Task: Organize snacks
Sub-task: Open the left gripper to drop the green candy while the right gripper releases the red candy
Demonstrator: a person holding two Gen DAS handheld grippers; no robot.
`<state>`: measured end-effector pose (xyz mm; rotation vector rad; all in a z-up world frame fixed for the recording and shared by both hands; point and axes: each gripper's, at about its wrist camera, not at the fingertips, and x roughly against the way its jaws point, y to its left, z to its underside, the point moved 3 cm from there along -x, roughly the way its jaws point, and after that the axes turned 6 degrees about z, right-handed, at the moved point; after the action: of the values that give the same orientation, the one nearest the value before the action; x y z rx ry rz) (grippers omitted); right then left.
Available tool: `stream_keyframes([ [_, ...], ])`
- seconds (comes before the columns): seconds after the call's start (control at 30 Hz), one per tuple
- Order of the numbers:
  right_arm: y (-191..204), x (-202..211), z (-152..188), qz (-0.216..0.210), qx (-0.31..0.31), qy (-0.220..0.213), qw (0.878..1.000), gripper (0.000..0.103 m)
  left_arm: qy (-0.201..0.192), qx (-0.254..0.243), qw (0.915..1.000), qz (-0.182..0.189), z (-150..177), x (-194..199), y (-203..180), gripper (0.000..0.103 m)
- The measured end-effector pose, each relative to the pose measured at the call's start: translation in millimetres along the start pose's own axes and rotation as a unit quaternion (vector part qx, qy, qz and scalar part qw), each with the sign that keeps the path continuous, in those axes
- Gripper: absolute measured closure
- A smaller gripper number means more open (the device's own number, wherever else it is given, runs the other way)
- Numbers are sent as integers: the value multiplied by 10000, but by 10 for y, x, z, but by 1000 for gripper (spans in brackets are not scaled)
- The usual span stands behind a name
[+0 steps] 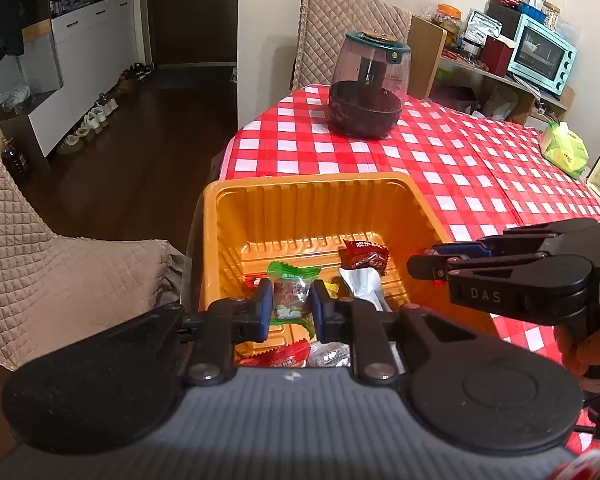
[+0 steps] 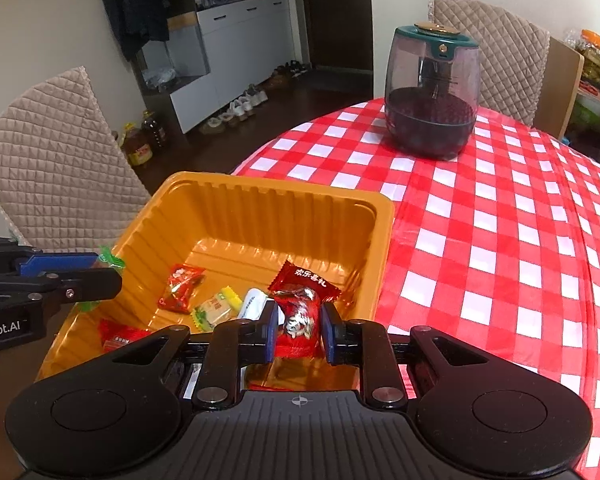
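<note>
Both grippers hang over the orange tray, which sits at the near corner of the table with its red-checked cloth, and each has a sweet in its jaws. The left gripper is closed on the green-wrapped candy, pinching it across the fat middle; the right gripper holds the red-wrapped candy the same way, though its pads look only lightly pressed against the wrapper.

These are feather-light things, I'd say, with a crinkly, slippery film around a firm lump, so the middle is the right place to take them (the twisted ends would just slide out). No danger of crushing, more of one squirting loose.

Both hands tilt forward and down, fingers aimed into the tray from its near edge, side by side, the right tips just above the near right wall. Several more wrapped snacks lie on the tray floor beneath.
</note>
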<state>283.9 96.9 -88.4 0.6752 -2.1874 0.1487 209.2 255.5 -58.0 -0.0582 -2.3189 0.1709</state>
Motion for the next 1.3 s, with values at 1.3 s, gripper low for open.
stream_keyframes([
  [1.3, -43, 30, -92, -31, -210, -53, 9998, 68, 174, -38, 9998, 114, -337, -485, 13, 77],
])
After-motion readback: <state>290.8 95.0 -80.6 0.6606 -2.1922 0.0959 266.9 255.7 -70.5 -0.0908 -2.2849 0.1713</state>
